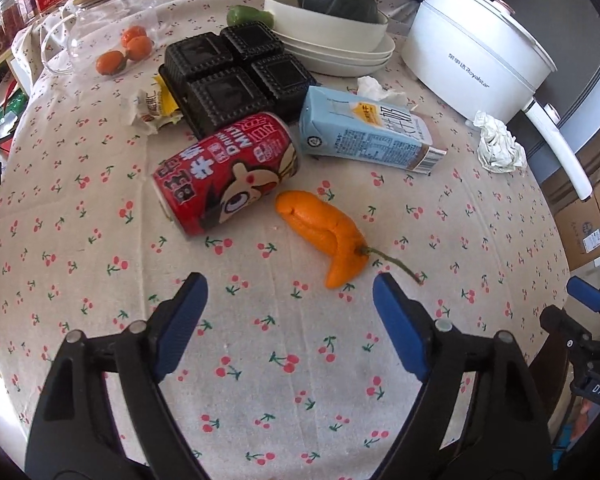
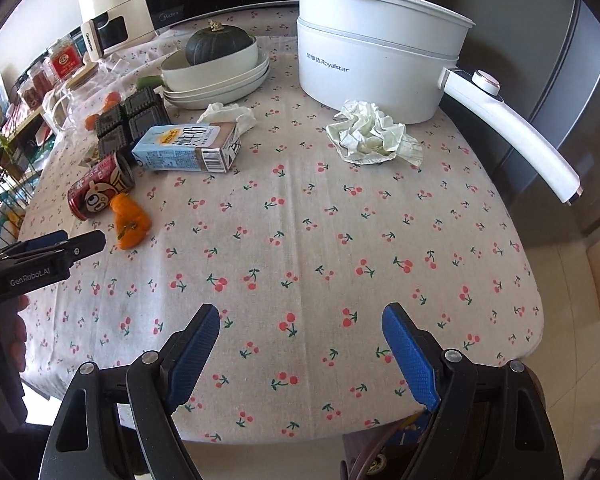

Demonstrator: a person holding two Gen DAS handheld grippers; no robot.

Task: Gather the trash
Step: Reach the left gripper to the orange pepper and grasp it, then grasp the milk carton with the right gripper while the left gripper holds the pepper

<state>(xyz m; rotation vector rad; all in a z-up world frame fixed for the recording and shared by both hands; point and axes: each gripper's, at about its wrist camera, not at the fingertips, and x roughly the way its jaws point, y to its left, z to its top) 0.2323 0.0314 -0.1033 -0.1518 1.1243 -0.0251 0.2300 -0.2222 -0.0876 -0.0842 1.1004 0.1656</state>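
A red milk can (image 1: 228,172) lies on its side on the cherry-print tablecloth (image 1: 260,360). A blue carton (image 1: 364,134) lies to its right, and a black plastic tray (image 1: 236,76) and a crumpled wrapper (image 1: 152,106) sit behind it. An orange pepper (image 1: 324,228) lies just beyond my left gripper (image 1: 290,292), which is open and holds nothing. My right gripper (image 2: 300,320) hovers open and empty over the near table edge. A crumpled paper wad (image 2: 374,134) lies ahead of it by the pot. A tissue (image 2: 232,114) rests behind the carton (image 2: 188,148).
A white electric pot (image 2: 380,60) with a long handle stands at the back right. Stacked white bowls (image 2: 216,76) hold a dark squash. Tangerines (image 1: 126,50) and a glass jar (image 1: 100,24) sit at the back left. Cardboard boxes (image 1: 584,216) stand beyond the table's right edge.
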